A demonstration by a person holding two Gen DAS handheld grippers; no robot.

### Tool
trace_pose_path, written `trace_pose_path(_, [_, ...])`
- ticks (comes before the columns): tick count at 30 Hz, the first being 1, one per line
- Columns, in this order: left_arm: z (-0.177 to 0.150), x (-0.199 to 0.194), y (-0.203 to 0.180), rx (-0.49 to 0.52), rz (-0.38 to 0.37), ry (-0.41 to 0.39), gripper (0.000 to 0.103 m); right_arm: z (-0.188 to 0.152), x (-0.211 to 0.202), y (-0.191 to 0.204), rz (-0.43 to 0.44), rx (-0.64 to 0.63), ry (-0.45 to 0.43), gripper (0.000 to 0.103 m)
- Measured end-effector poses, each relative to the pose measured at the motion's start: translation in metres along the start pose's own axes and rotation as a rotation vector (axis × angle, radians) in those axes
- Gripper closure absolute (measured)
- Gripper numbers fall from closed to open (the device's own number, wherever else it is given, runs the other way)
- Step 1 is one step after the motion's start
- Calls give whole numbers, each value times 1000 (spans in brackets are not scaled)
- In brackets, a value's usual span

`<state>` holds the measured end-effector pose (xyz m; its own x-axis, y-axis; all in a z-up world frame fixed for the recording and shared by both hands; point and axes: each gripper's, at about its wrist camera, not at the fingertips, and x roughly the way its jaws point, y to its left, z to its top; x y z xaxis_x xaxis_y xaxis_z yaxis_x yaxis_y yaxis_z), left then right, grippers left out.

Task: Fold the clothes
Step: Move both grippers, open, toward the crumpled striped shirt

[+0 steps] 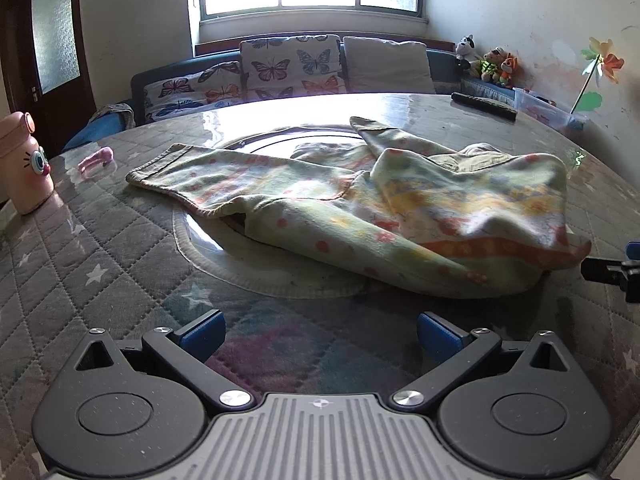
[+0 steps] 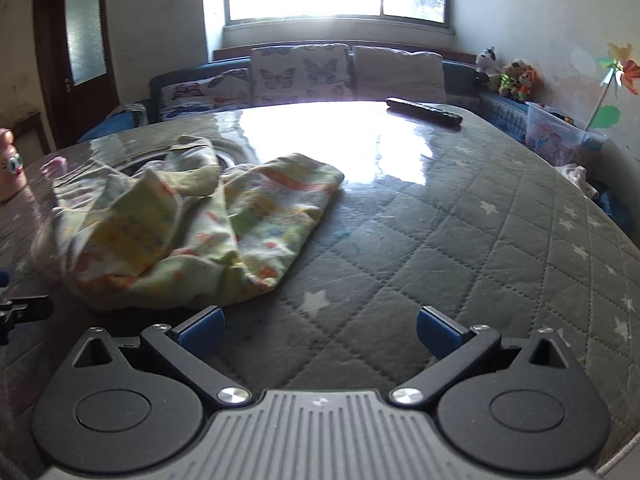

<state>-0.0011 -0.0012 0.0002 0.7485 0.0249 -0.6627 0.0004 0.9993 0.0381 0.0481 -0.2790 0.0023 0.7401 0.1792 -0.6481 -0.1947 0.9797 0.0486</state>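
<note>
Pants (image 1: 344, 208) are seen crumpled on the table (image 1: 100, 264), legs crossed, waist end bunched nearest the left gripper (image 1: 320, 334). Both claws are held apart, nothing gripped; the right gripper (image 2: 318, 330) is parked over bare quilted cover, just right of the cloth. Likely step: flatten before folding. Waistband corners should be pinched one per gripper, then pulled apart and dragged so the legs are laid parallel. Grips are best kept on hems; loose mid-fabric would bunch. The top is covered by glossy clear film with window glare, so cloth should slide. A remote (image 2: 424, 111) and bottle (image 1: 24, 164) are noted at the edges; sofa (image 1: 292, 68) behind.
</note>
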Motion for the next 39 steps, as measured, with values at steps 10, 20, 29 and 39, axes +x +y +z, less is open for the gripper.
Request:
trace_pose_path(10, [-6, -9, -12, 4, -1, 12, 0, -8, -12, 40, -2, -67, -19, 0])
trace_pose_path(20, [-8, -14, -18, 21, 9, 23, 0, -15, -22, 39, 103, -115, 4, 0])
trace_pose_path(29, [-9, -18, -23, 32, 11, 18, 0, -17, -31, 45, 132, -139, -2, 0])
trace_pose_path(39, [-9, -19, -26, 37, 13, 18, 0, -17, -32, 47, 139, -144, 0, 0])
